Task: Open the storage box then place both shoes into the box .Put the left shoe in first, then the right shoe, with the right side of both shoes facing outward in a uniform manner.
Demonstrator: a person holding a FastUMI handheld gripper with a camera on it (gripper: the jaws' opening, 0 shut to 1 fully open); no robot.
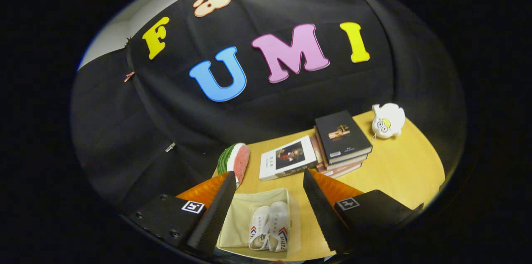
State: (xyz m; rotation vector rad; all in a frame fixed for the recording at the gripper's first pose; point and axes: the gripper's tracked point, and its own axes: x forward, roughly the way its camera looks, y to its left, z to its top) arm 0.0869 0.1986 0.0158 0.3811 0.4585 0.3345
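Between my fingers and below them sits a pale cream storage box (245, 210), its top open. Two white shoes (270, 227) with red and blue stripes lie side by side inside it, toward its right wall. My gripper (268, 187) hovers above the box, open, with nothing held; the left finger (216, 210) and the right finger (322, 210) stand wide apart on either side of the box.
Beyond the fingers on the yellow table (399, 168) lie a watermelon-slice toy (235, 160), a white book (286, 163), a stack of books with a black one on top (341, 139), and a white plush toy (387, 120) at the far right.
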